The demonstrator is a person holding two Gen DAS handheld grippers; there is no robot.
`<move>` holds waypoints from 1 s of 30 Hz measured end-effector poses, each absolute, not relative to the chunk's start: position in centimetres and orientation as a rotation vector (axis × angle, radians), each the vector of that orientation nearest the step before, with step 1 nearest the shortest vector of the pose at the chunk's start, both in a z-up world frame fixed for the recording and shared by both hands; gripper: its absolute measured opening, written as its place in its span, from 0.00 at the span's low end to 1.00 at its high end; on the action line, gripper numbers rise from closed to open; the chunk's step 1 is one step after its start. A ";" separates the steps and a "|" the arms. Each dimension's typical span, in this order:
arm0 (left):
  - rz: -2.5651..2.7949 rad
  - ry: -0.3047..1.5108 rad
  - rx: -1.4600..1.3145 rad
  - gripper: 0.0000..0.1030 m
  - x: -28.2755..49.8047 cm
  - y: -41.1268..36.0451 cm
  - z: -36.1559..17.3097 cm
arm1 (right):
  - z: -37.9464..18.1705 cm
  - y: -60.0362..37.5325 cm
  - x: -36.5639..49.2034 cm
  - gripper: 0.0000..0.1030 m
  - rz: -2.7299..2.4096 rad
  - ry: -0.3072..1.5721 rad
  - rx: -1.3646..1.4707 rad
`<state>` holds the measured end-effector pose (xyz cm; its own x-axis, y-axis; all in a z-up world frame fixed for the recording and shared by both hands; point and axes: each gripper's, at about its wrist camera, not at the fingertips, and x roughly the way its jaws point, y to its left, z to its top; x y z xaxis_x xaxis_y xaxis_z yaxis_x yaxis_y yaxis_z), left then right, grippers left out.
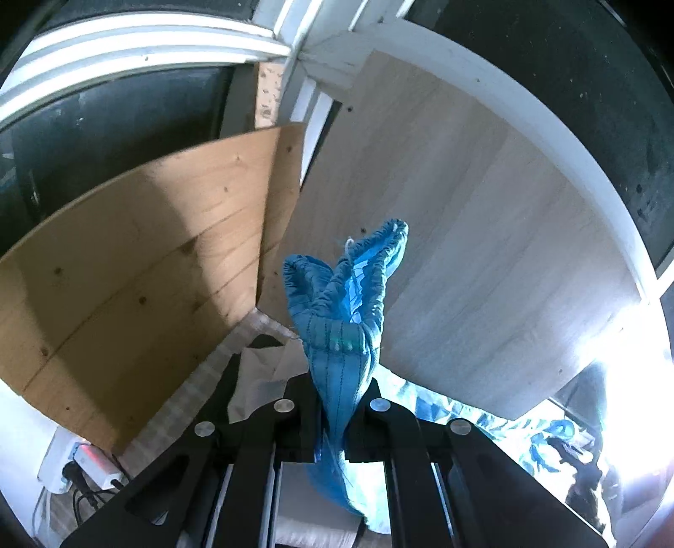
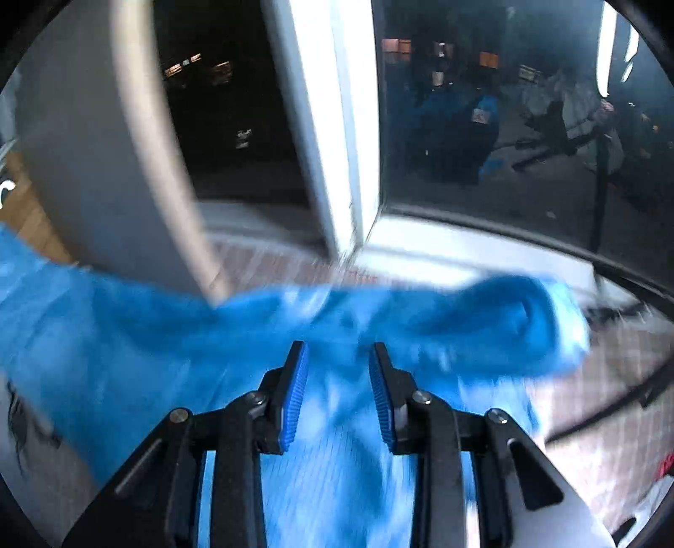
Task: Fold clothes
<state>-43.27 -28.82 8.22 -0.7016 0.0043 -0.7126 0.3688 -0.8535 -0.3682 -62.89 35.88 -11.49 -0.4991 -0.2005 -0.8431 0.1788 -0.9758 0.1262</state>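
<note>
2 tools are at work on 1 blue garment, and it looks like the lift-and-spread step before any fold is laid. From the left wrist view, the left tool is clamped on a bunched part of the blue garment, with a gathered, elastic-looking edge sticking up past the fingers; the cloth is held up in the air in front of a pale wooden panel, with a window frame above. From the right wrist view, which is blurred, the right tool stands parted, its ribbed blue pads apart, and the garment stretches across just beyond them. My guess is the right tool next needs to close on a free edge, so the cloth can be pulled flat.
</note>
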 end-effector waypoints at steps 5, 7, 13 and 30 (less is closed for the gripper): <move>-2.655 0.789 1.093 0.05 -44.1 -28.8 9.3 | -13.9 31.8 -56.1 0.29 -2.343 -0.011 1.480; -2.679 0.790 1.070 0.05 -44.4 -28.6 10.5 | -14.8 30.2 -53.4 0.29 -2.262 -0.003 1.494; -2.757 0.738 0.979 0.05 -45.8 -27.8 16.1 | -18.5 25.4 -53.6 0.25 -2.250 0.152 1.553; -2.843 0.590 1.141 0.05 -45.0 -22.5 12.8 | -14.8 28.2 -21.2 0.31 -2.073 -0.137 1.706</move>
<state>-44.96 -22.55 12.79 -0.7324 0.1181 -0.6706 0.1586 -0.9282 -0.3367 -21.25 28.23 -14.75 -0.1341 -0.3991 -0.9071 0.2759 -0.8942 0.3526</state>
